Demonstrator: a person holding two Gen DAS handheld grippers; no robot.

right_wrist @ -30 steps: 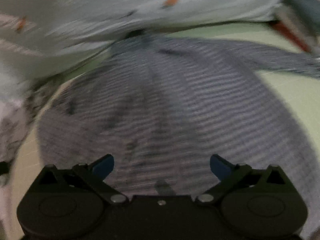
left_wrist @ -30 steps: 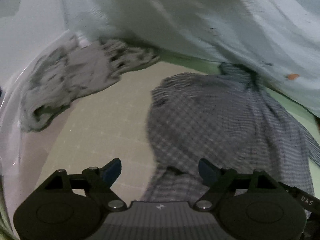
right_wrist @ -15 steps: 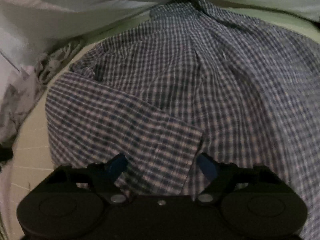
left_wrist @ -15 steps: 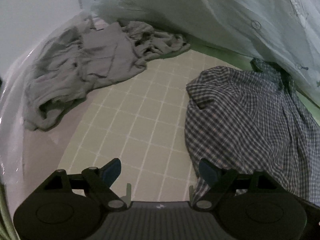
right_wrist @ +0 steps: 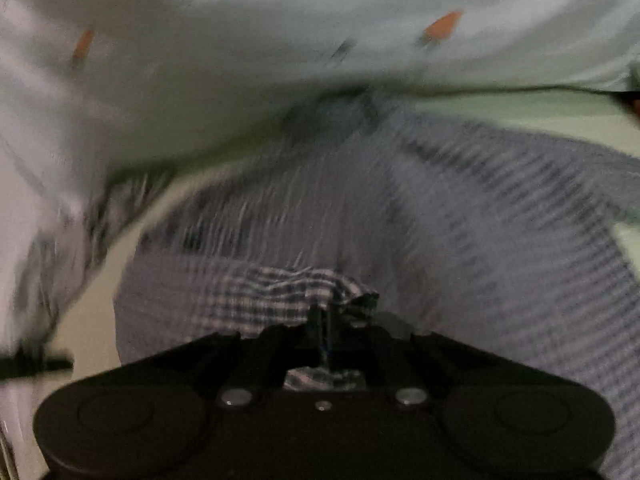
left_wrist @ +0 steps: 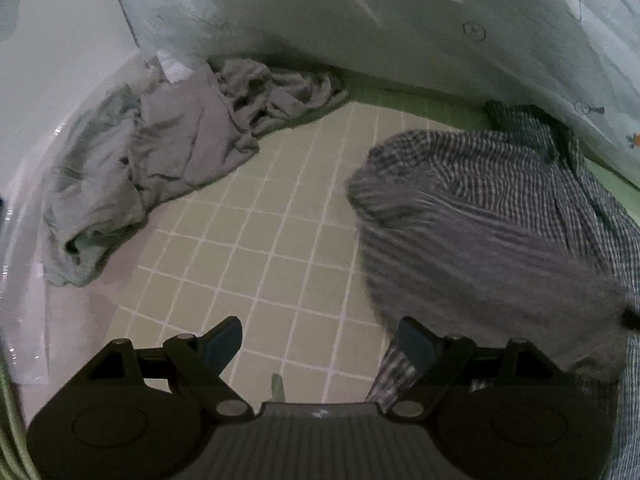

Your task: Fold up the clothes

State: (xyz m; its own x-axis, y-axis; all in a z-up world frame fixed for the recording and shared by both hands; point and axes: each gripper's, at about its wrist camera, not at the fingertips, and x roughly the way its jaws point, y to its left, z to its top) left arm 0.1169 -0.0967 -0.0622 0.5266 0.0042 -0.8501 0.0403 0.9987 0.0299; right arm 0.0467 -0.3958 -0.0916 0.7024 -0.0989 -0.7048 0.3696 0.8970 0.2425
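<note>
A blue-and-white checked shirt (left_wrist: 500, 208) lies spread on the green gridded mat (left_wrist: 256, 248), right of centre in the left wrist view. My left gripper (left_wrist: 320, 340) is open and empty, low over the mat just left of the shirt's edge. In the right wrist view my right gripper (right_wrist: 332, 320) is shut on a bunched fold of the checked shirt (right_wrist: 500, 240) and holds it lifted; the view is motion-blurred.
A crumpled grey garment (left_wrist: 168, 152) lies at the mat's far left. A pale sheet with small orange prints (left_wrist: 400, 20) hangs behind the mat and shows in the right wrist view (right_wrist: 240, 60). A clear plastic edge (left_wrist: 24, 240) runs along the left.
My right gripper has closed on the shirt's folded edge and is pulling it up and across. The shirt's near part is moving. My left gripper stayed open.
</note>
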